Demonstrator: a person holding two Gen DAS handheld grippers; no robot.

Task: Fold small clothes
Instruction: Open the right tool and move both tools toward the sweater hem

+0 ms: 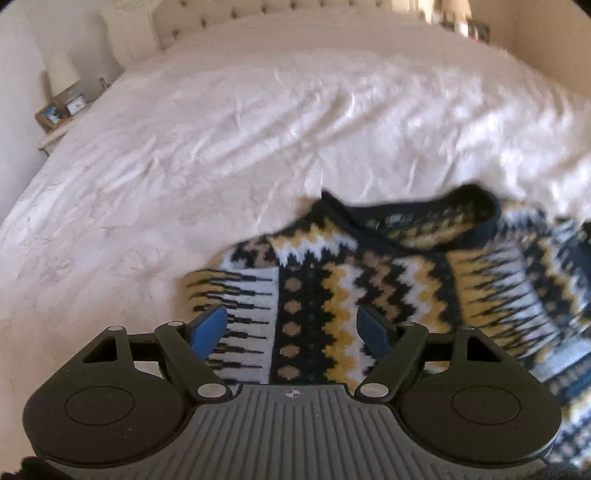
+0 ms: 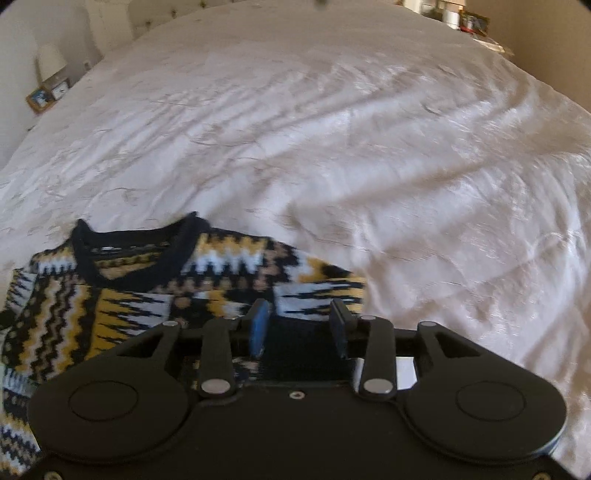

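partly cut off at the lower frame edges, a zigzag-knit sweater (image 1: 369,280) lies on a wrinkled white bedspread (image 1: 221,129). left gripper (image 1: 293,328) stands wide apart above it; right gripper (image 2: 301,326) part-open, its pads clear of the knit, blurred.

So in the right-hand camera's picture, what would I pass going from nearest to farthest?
Right gripper → patterned sweater → wrinkled white bedspread → headboard at the far end.
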